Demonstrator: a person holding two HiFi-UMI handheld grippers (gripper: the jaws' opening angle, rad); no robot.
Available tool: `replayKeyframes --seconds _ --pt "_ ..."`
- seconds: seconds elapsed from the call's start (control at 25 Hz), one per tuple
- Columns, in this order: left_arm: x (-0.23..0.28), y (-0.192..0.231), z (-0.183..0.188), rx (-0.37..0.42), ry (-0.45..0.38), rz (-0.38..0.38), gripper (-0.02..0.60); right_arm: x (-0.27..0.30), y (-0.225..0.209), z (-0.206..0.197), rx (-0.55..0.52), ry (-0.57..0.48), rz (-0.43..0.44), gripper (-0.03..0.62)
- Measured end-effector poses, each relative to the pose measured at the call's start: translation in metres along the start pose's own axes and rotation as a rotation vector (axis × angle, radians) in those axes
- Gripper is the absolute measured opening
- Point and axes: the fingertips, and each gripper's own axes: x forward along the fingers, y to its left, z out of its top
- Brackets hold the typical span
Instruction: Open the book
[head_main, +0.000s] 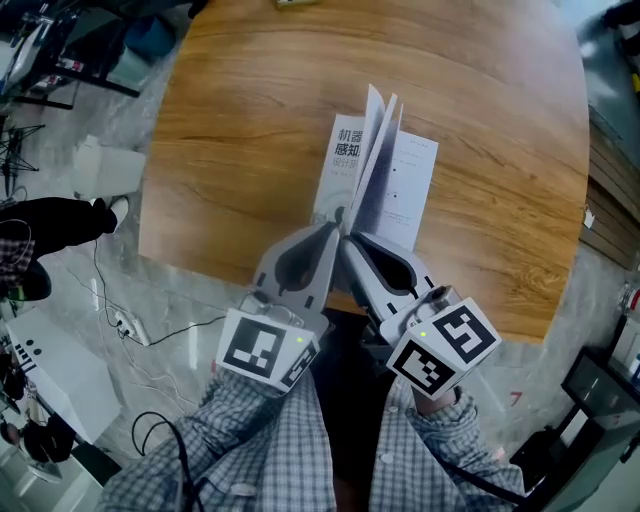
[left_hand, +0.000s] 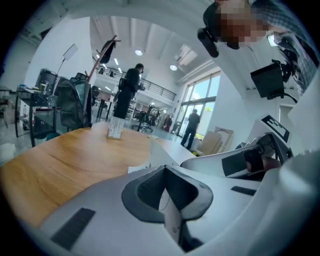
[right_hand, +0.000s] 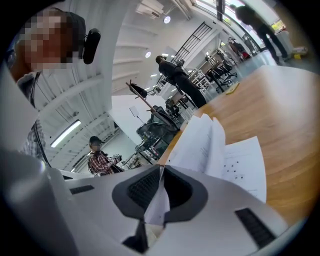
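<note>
Left gripper (head_main: 333, 228) and right gripper (head_main: 352, 240), tips side by side, each pinch thin leaves at the near edge of the book (head_main: 388, 170). Just beyond, pages fan upright over the table (head_main: 230, 120). The paper is likely light, floppy and tearable, so hold it by the margins. Only the gripper views show paper between the pads; only the head view shows the printed cover.

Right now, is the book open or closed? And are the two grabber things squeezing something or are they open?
book: partly open, with the middle pages standing up in a fan, not spread flat.
left gripper: shut, pinching a sheet at the book's near edge.
right gripper: shut, pinching pages at the same near edge.
</note>
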Motion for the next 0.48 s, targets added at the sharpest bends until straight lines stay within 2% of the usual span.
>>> replayKeyframes --seconds 0.28,0.48 --pt "-0.016 0.032 0.012 -0.072 -0.05 0.066 0.005 0.03 0.023 0.002 -0.016 0.013 0.07 0.038" --pt "-0.033 0.059 0.016 -0.095 -0.068 0.126 0.005 0.054 0.041 -0.005 -0.006 0.035 0.133 0.038"
